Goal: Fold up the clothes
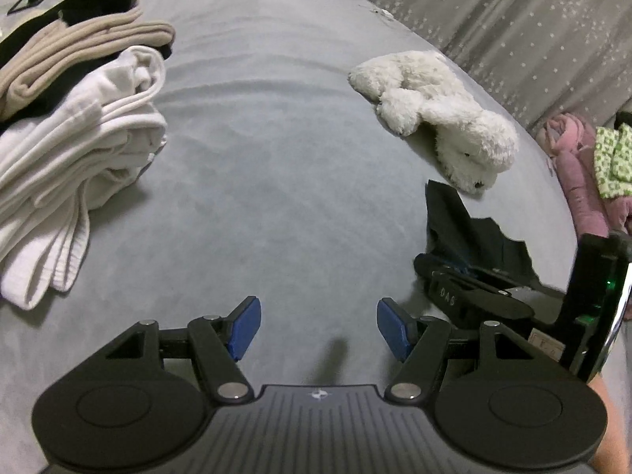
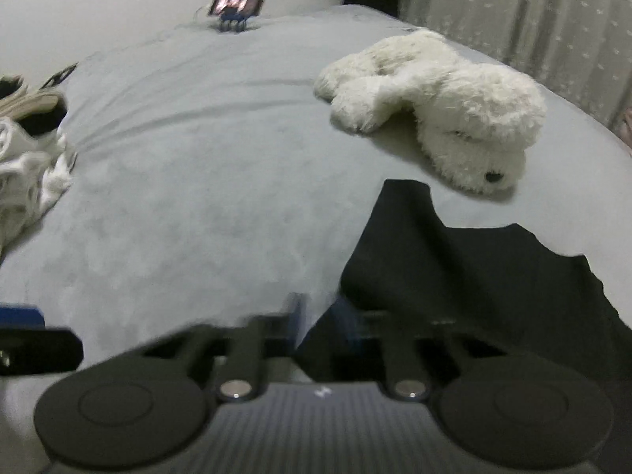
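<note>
- Over the grey bed (image 1: 276, 181), left wrist view: left tool (image 1: 318, 326) stands open, nothing between its pads; folded white pile (image 1: 79, 150) far left.
- Right wrist view: right tool (image 2: 316, 316) is clamped on the dark garment (image 2: 454, 276), near the plush toy (image 2: 454, 118).
- Judged step: fetching the garment; next, spread it flat.

Dim, soft indoor light; fisheye bends the edges. The right view is motion-blurred, worst at its black claw (image 2: 316, 324).
</note>
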### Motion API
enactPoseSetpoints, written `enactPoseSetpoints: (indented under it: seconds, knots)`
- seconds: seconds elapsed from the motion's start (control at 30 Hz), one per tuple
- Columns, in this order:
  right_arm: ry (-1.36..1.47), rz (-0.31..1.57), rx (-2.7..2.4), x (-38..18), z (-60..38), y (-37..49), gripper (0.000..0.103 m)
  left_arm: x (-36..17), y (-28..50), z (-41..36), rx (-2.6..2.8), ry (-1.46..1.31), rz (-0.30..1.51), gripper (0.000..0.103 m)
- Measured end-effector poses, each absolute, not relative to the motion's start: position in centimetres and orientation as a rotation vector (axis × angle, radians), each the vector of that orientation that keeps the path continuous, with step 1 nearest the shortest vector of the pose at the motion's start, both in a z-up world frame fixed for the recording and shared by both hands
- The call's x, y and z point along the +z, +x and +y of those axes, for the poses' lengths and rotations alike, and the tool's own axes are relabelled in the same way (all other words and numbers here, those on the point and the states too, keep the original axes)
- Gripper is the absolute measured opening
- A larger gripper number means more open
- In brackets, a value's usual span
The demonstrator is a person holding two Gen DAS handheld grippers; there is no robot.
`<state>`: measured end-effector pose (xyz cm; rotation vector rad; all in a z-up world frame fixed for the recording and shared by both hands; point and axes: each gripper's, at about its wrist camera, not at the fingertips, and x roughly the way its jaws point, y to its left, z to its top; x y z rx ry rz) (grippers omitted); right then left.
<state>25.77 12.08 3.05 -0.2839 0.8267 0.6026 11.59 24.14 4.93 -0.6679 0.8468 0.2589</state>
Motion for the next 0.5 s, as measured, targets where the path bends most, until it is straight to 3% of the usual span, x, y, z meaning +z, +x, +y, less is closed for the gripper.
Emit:
enactPoseSetpoints:
  seconds: [0.13,0.37,0.5]
  knots:
    - [-0.082,0.802,0.645,4.6,11.0,25.4,0.004,5.4,11.3,24.8,0.259,-0.694,0.827,0.065]
    - [-0.064,0.867,0.61,2.5,12.2,26.4,0.006,5.0,11.2,25.5,0.275,-0.727,0.834,0.065]
    - [0.053,0.808,0.616,4.9,10.6,25.1,0.034,5.1,11.1,25.9,0.278,-0.737,0.828,0.065]
